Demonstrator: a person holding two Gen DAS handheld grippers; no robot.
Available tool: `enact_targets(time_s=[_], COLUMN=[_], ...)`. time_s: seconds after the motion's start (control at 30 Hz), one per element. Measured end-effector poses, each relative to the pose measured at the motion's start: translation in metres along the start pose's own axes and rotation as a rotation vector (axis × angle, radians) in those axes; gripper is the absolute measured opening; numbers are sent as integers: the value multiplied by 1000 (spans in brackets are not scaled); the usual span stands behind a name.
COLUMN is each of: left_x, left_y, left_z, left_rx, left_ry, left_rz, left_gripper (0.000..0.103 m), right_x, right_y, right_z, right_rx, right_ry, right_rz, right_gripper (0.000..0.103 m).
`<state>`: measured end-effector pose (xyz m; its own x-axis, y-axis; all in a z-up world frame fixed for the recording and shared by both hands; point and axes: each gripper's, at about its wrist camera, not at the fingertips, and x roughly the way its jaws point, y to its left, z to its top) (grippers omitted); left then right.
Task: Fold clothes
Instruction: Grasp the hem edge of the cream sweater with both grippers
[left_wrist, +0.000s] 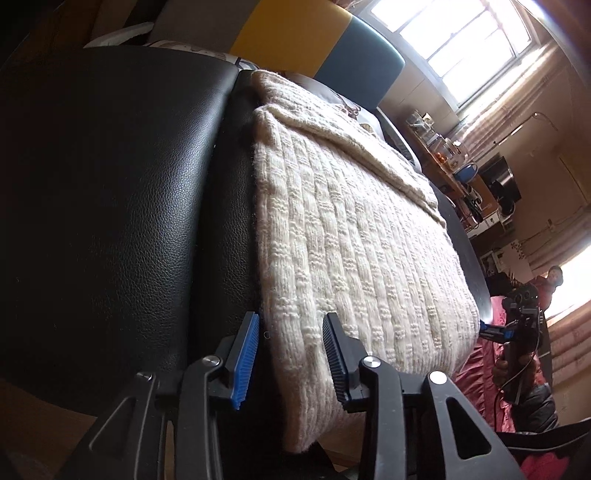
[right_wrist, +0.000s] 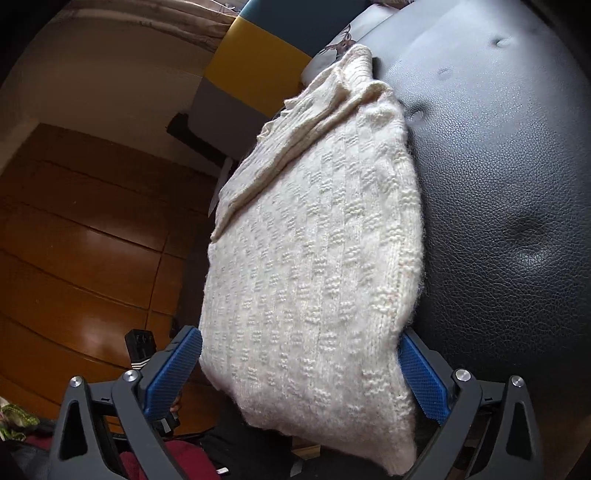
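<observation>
1. A cream knitted sweater lies on the seat of a black leather sofa, already doubled into a thick pad with a loose flap gathered at the far end from both pairs of fingers.
2. The left gripper stands parted, its two blue-ribbed fingers astride the sweater's near corner; one finger is on the sofa side, the other rests over the knit. Nothing is pinched between them.
3. The right gripper is spread wide, its fingers flanking the near folded edge on both sides. Whether the pads press the knit or merely bracket it, the pictures do not settle.
4. By its look the sweater will handle soft, bulky and fairly light; the chunky ribbing should give the pads good purchase, but stacked layers may slide apart if only the top one is taken.
5. The best hold seems to be the thick folded edge just ahead of the fingers, all layers caught together.
6. Beyond the fingers lie a yellow-and-teal cushion and a deer-print pillow touching the far flap. The sofa back crowds one side, and the seat edge drops to a wooden floor on the other.
</observation>
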<state>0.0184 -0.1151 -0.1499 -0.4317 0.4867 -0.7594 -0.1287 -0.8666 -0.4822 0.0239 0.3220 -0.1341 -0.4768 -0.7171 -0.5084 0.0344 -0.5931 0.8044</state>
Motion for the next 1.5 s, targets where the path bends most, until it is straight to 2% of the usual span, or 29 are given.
enact_targets(time_s=[0.2, 0.3, 0.33, 0.37, 0.4, 0.43, 0.47, 0.57, 0.7, 0.9, 1.1, 1.2, 1.27, 1.3, 1.37, 1.5], left_x=[2, 6, 7, 8, 9, 10, 11, 11, 7, -5, -2, -2, -5, -7, -13, -31], left_y=[-5, -14, -18, -21, -23, -24, -24, -23, -13, 0, 7, -2, -7, -10, -12, -7], left_z=[-5, -5, -5, -6, -6, -7, -7, -6, -5, -13, -20, -19, -19, -19, -20, -19], left_rx=[-15, -1, 5, 13, 13, 4, -2, -20, -55, -46, -68, -25, -6, 1, -3, -23], left_ry=[27, 31, 32, 31, 28, 25, 23, 26, 53, 80, 98, 103, 104, 106, 105, 87], left_rz=[-44, -8, 14, 42, 68, 89, 101, 103, 41, -8, -6, 13, -35, -68, -127, -245], left_gripper=[36, 35, 35, 24, 11, 11, 9, 8, 8, 8, 9, 8, 7, 7, 7, 7], right_x=[2, 2, 2, 1, 0, -2, -3, -5, -3, 6, 6, 8, 12, 14, 15, 14], right_y=[3, 5, 5, 5, 4, 2, -4, -8, -3, 6, -15, -8, 5, 11, 20, 33], right_z=[-2, -5, -5, -6, -7, -8, -9, -13, -14, -23, -27, -28, -26, -26, -26, -22], right_rx=[-41, -58, -55, -54, -53, -51, -42, -54, -80, -103, -9, -32, -83, -103, -128, -124], right_ry=[-8, -6, -12, -16, -14, -9, 9, 10, 7, 60, 11, 20, 42, 57, 69, 92], right_rz=[-5, -21, -47, -77, -121, -162, -186, -208, -222, -152, -56, -88, -158, -166, -155, -75], right_gripper=[103, 102, 96, 82, 60, 45, 9, 10, 11, 12, 19, 18, 14, 13, 13, 13])
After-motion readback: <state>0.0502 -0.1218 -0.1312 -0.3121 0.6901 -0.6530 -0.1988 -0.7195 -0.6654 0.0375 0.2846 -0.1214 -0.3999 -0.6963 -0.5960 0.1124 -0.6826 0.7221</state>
